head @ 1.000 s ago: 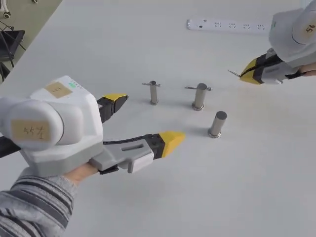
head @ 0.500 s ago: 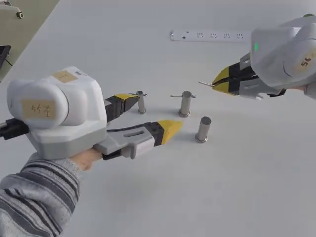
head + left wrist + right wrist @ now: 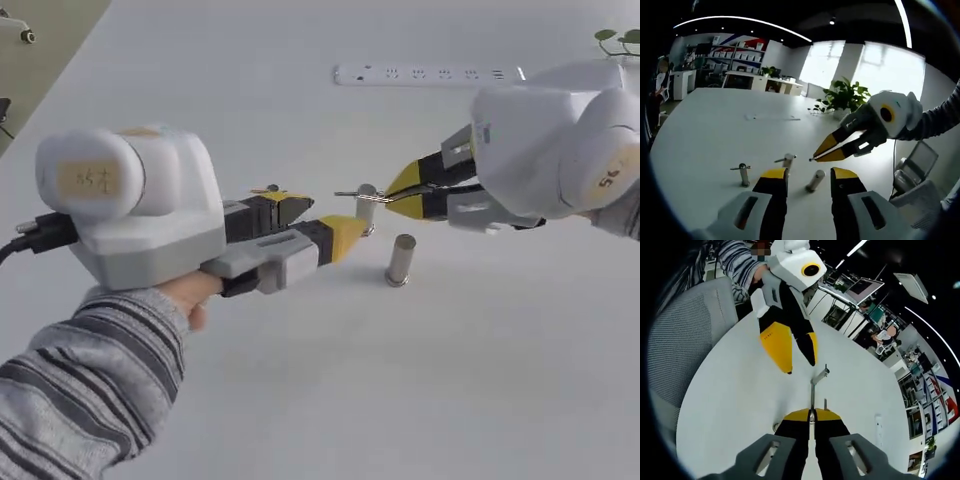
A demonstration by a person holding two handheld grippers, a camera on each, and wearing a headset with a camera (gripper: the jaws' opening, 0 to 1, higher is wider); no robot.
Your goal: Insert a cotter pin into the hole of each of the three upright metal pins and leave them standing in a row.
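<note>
While the left gripper is held with fingers spread over the tabletop, a cotter pin is pinched near the middle metal pin and the bare metal pin, well inside the tabletop's edges, by the right gripper fingers.

Head view looks down; 2 facing gripper views share metal pins.

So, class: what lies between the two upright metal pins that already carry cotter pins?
Nothing: in the left gripper view, bare table separates the first fitted pin from the second fitted pin.
</note>
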